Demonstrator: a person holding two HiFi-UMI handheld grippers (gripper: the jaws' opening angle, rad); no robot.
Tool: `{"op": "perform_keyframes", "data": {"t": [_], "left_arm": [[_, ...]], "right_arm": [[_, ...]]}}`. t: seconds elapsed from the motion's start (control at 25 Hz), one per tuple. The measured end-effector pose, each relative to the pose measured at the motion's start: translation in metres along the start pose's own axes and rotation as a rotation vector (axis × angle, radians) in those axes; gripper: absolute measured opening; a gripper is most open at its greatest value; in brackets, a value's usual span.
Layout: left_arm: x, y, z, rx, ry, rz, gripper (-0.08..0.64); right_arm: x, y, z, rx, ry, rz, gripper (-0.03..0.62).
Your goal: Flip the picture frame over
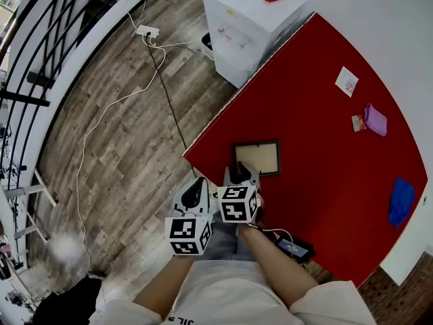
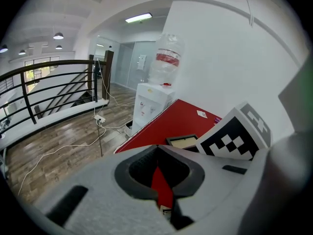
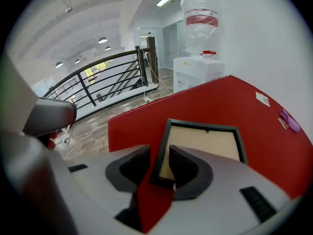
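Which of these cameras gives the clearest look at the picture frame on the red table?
The right gripper view: the picture frame fills its middle, dark border and tan panel clear, near corner inside the open right tool. The head view shows it nearly whole but small; the left gripper view shows only a sliver.

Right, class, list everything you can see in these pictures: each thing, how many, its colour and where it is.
table: one, red, against the wall
picture frame: one, black with a tan panel, flat near the table's edge
water dispenser: one, white, at the table's far corner
card: one, white, far side of the table
small object: one, purple, beyond the frame
cloth: one, blue, table's right side
power strip: one, white, on the wooden floor
railing: one, black, left
left gripper: one, grey, shut, empty
right gripper: one, grey, open around the frame's corner
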State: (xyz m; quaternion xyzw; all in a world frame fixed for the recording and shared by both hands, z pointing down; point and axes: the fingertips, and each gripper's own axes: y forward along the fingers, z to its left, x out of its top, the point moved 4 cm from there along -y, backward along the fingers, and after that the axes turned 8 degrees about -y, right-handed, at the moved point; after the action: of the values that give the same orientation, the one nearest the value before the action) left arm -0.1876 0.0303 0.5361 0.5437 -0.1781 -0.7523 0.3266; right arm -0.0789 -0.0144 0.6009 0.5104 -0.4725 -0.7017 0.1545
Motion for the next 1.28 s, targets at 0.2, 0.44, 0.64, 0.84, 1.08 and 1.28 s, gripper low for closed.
{"op": "perform_keyframes", "data": {"t": [0.2, 0.44, 0.64, 0.84, 1.08, 1.28], "left_arm": [[-0.003, 0.001, 0.005, -0.003, -0.011, 0.012, 0.006], [-0.002, 0.005, 0.004, -0.010, -0.005, 0.017, 0.006], [-0.004, 0.005, 0.007, -0.009, -0.005, 0.025, 0.006], [-0.002, 0.005, 0.005, -0.012, -0.005, 0.021, 0.006], [0.000, 0.008, 0.001, -0.014, -0.004, 0.016, 0.006], [0.002, 0.010, -0.008, -0.025, 0.003, 0.016, 0.006]], "right_arm": [[0.000, 0.002, 0.001, -0.042, -0.023, 0.000, 0.089], [-0.002, 0.002, -0.003, -0.040, 0.029, -0.004, 0.041], [0.003, -0.005, -0.001, -0.020, 0.048, -0.019, 0.040], [0.010, -0.021, 0.001, 0.055, 0.148, -0.054, 0.040], [0.024, -0.047, -0.006, 0.242, 0.340, -0.099, 0.040], [0.040, -0.069, -0.021, 0.380, 0.469, -0.189, 0.040]]}}
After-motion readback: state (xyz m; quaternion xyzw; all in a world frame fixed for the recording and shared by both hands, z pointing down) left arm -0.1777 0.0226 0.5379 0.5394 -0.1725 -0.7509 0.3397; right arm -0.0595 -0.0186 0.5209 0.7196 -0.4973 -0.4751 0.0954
